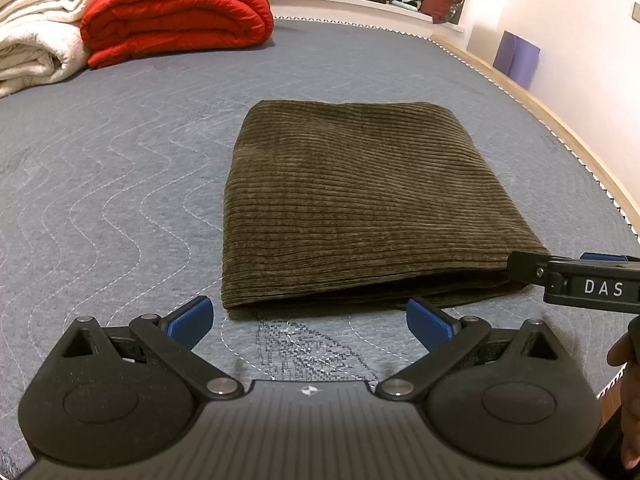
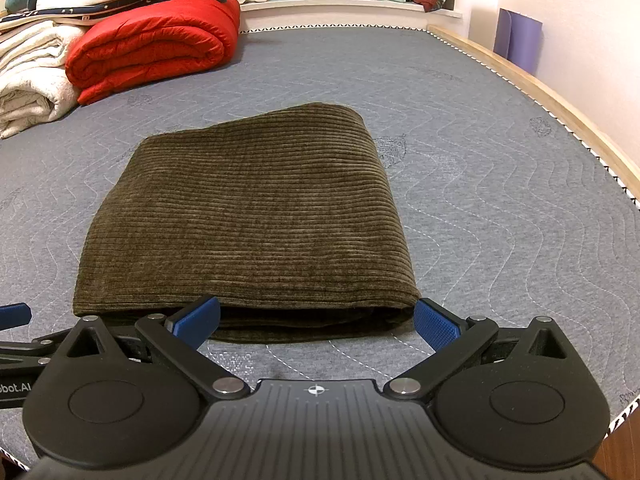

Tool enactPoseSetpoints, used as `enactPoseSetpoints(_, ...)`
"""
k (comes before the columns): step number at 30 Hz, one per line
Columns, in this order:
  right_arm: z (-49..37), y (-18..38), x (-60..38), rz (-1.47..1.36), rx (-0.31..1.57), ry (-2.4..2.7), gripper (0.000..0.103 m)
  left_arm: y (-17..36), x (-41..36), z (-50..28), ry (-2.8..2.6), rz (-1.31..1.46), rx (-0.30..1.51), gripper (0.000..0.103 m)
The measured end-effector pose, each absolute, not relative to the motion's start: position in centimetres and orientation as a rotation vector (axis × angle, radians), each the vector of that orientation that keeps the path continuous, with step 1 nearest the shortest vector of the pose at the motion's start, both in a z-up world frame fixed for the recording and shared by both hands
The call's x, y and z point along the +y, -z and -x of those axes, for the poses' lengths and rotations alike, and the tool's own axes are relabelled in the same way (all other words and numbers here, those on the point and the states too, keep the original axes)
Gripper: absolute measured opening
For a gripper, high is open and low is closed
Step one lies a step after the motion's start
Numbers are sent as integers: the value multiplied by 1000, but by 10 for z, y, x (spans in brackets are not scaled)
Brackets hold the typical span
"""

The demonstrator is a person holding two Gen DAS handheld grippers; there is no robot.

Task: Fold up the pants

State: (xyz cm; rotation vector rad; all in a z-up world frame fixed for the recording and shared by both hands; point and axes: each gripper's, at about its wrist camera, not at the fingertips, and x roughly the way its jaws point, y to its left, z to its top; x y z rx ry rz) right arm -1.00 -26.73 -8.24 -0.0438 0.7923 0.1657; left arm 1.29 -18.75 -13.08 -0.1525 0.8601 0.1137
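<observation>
The pants (image 1: 360,204) are dark olive corduroy with thick ribs, folded into a plump, roughly rectangular bundle lying flat on the bed (image 1: 120,168), a grey quilted mattress stitched in pale wavy lines. The ribs run crosswise to both cameras, and the bundle's long axis runs away from the claws toward the far end of the bed. Its near edge shows stacked layers with a shadowed gap between them; the far edge is a smooth rounded fold. The left claw (image 1: 310,322) is spread wide, its blue ribbed pads empty, hovering just short of the near edge at the bundle's left corner. The right claw (image 2: 318,322) is also spread wide and holds nothing, with one pad at the near edge and the other just beside the right corner. Open mattress surrounds the pants on all sides. A wooden bed rail (image 2: 560,112) borders the right. At the far left lie a puffy red quilt (image 2: 152,44) and rolled cream blankets (image 2: 28,80), well apart from the pants.
</observation>
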Motion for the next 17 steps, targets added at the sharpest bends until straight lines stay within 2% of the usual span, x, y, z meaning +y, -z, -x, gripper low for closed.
enactPoseSetpoints(17,10,83,-268,42,792,-166,102,131,-187,-11,-103,137,844,103)
